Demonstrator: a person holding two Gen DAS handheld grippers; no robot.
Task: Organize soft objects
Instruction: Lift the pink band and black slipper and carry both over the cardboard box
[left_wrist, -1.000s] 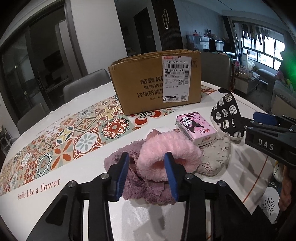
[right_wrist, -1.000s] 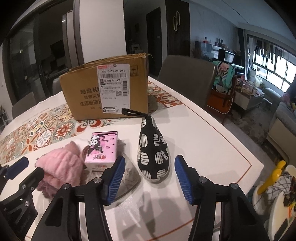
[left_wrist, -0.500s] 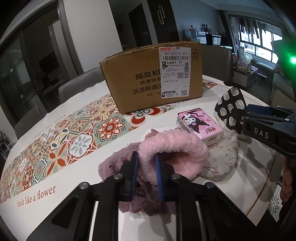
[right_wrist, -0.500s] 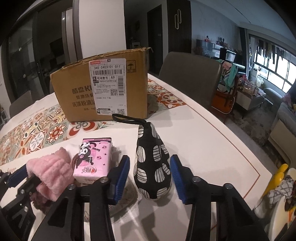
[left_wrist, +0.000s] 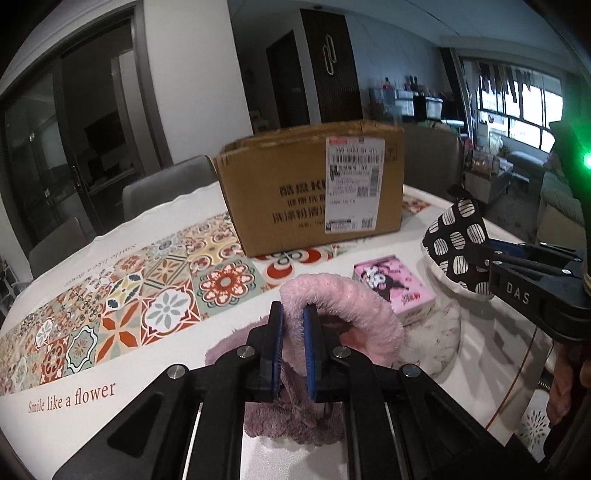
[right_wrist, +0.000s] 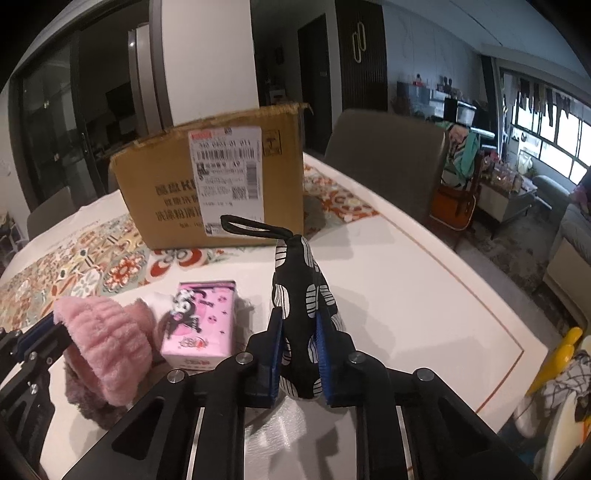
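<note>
Cardboard box (left_wrist: 314, 192): stood at 12 o'clock on the table (left_wrist: 155, 373), top flaps open; nothing soft could be seen inside it, so I judged no item stowed yet.
Mauve towel (left_wrist: 284, 417): lay flat at 6 o'clock of the left view, untouched, under the pink piece.
Grey cloth (left_wrist: 439, 343): rested at 3 o'clock of the towel, waiting.
Pink headband (left_wrist: 343, 306): the left gripper (left_wrist: 293, 350) was clenched on its near edge, lifting it off the towel.
Spotted pouch (right_wrist: 301, 317): the right gripper (right_wrist: 299, 362) was clamped on its lower end, loop pointing to 11 o'clock.
Tissue pack (right_wrist: 199, 325): sat between headband and pouch.
Progress: two items grasped, none delivered; most work remained.
</note>
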